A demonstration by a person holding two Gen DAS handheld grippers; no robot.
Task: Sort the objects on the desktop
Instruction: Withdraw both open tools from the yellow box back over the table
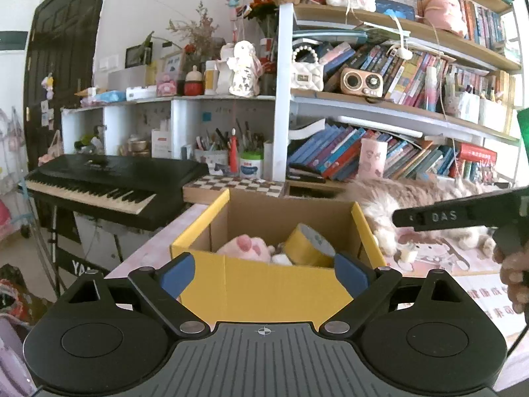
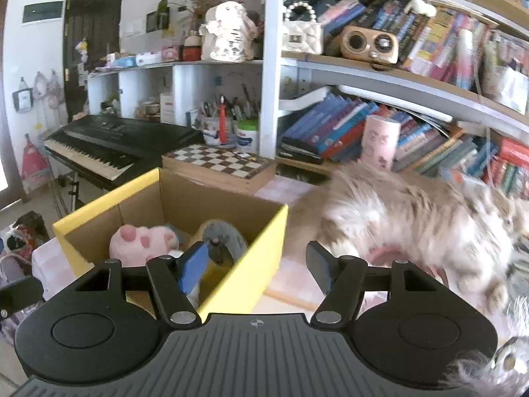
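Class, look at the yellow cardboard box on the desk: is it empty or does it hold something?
Not empty: the yellow box holds a pink plush and a yellow tape roll.

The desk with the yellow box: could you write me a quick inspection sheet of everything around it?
Surface: pink patterned desk mat.
Job's things: yellow cardboard box holds a pink plush and a yellow tape roll.
Clutter: a fluffy cat lies right of the box; a chessboard sits behind it.
Grippers: left gripper open, framing the box's near wall; right gripper open, empty, over the box's right wall.
Cables: nothing seen.
Surroundings: crowded bookshelf, keyboard piano.
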